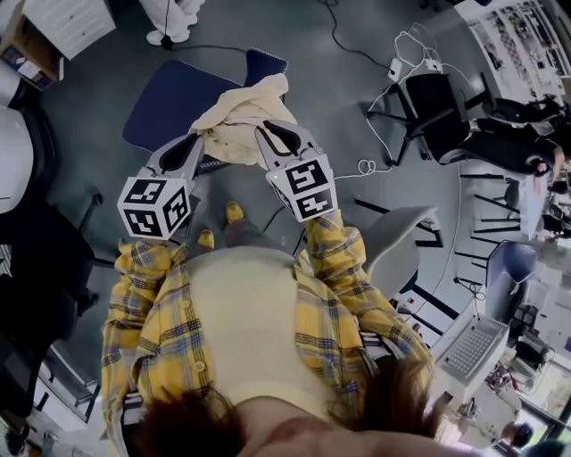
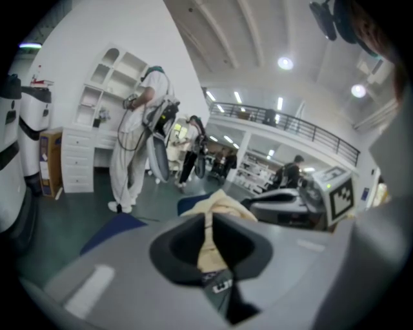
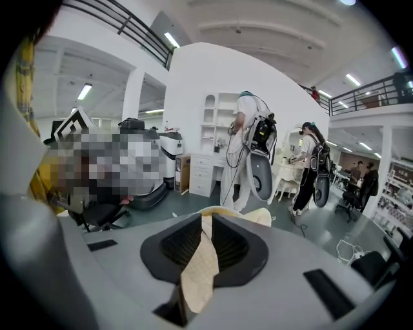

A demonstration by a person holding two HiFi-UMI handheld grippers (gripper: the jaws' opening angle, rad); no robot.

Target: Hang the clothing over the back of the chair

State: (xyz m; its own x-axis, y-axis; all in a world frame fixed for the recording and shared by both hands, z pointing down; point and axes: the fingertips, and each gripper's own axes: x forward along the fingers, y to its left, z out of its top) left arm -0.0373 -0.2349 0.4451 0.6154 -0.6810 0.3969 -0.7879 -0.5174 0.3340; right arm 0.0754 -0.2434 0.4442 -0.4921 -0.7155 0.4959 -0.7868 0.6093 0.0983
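- Our left gripper [image 1: 198,141] has its jaws pinched together on a thin fold of the cream-coloured soft fabric garment [image 1: 239,118].
- Our right gripper [image 1: 266,136] is likewise clamped on a flat strip of the same garment, which hangs down between its jaws.
- The garment is bunched between the two grippers, over the near right edge of the dark blue padded chair [image 1: 174,103]; we cannot tell whether it touches the chair.
- The chair stands on a smooth grey-green floor [image 1: 98,152], with white cables [image 1: 366,168] lying to its right.
- A black office chair [image 1: 437,112] stands farther right, and a white drawer cabinet [image 1: 67,22] at far left.
- Beyond, a person in white overalls [image 2: 132,148] stands by white arched shelving [image 2: 106,84], under a railed mezzanine [image 2: 290,126].
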